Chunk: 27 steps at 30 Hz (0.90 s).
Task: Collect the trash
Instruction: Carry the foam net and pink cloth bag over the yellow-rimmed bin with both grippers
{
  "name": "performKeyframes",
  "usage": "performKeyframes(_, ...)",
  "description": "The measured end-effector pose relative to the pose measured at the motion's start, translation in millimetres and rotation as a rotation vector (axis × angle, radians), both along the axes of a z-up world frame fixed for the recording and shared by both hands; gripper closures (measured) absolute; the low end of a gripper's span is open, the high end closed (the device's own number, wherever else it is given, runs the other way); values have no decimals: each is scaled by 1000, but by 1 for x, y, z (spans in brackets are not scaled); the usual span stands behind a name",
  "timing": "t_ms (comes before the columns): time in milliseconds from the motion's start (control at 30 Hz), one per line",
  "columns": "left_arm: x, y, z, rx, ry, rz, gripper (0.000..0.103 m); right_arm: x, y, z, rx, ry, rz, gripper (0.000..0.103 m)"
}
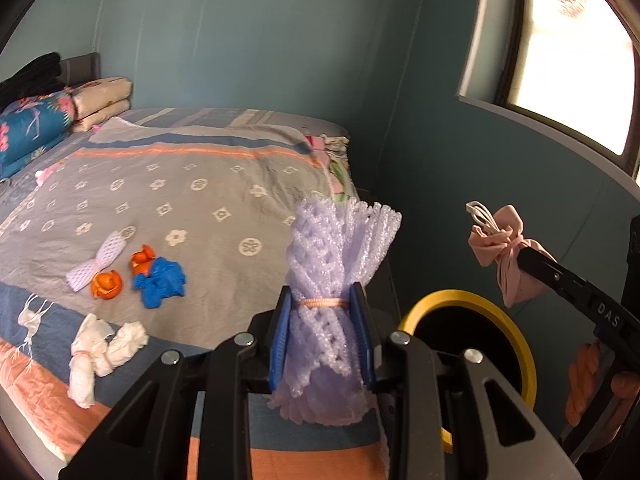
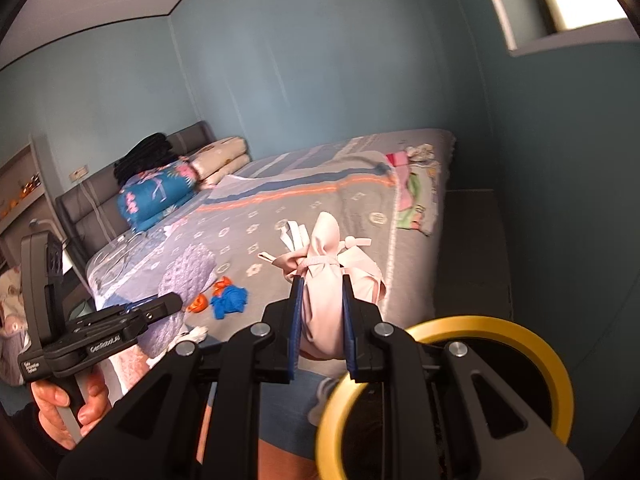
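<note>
Both grippers are loaded up here. The left gripper (image 1: 322, 332) has its blue jaws clamped on a lilac foam net bundle (image 1: 340, 256), tied round the middle with a pink band, standing upright between the pads. The right gripper (image 2: 322, 328) has its jaws squeezed on a pink cloth bundle (image 2: 322, 280) knotted with a pale ribbon, with some white strips poking out of the top.

Both sit near the foot corner of the bed (image 1: 208, 184), which has a grey patterned cover with orange and blue stripes. Just past that corner, low down, is the bin with a yellow rim (image 2: 480, 326) and a dark inside. In the right wrist view the bin is right under and beside the gripper; the pink bundle is up over the bed edge, not in the bin. In the left wrist view the bin shows to the right of the net bundle.

Still lying on the cover: a blue crumpled glove (image 1: 160, 280), two bits of orange peel (image 1: 106, 284), a small white foam net (image 1: 100, 260), and a white tied tissue wad (image 1: 100, 356) closer to the edge. They're all grouped near each other, well apart from the folded quilts (image 1: 36, 128) up at the headboard.

A hand (image 2: 64, 412) shows on the left gripper's handle.
</note>
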<state>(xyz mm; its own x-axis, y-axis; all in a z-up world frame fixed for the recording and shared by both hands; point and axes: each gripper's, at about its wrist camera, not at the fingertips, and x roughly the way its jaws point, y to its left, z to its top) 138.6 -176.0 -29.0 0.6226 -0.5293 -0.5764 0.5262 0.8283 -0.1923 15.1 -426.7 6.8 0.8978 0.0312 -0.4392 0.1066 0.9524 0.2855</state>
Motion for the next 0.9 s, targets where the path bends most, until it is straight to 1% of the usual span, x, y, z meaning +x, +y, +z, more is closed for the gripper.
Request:
performKeyframes(200,-9,-34,-6,10,6,-79,76,-13,-32,-10,17,9,-64,86)
performKeyframes(367,-16,-64,-19,19,25,-151,76,-18,-49,-17,7,26,-107,86)
performKeyframes(500,-20,-88,-33,47,54,-200,76,-21,-62,-25,14,54,-134,86)
performKeyframes(533,-22,-96,-37,68,55,-215,76,-21,-66,-28,16,64,-151,86)
performKeyframes(667,-28,-117,-47,111,60,-263,76,-20,-82,-45,63,102,-192,85)
performKeyframes(767,-31,-129,-54,124,70,-286,76,-18,-100,-58,103,117,-209,86)
performKeyframes(900,-32,-140,-64,130,103,-314,76,-19,-110,-65,114,116,-220,85)
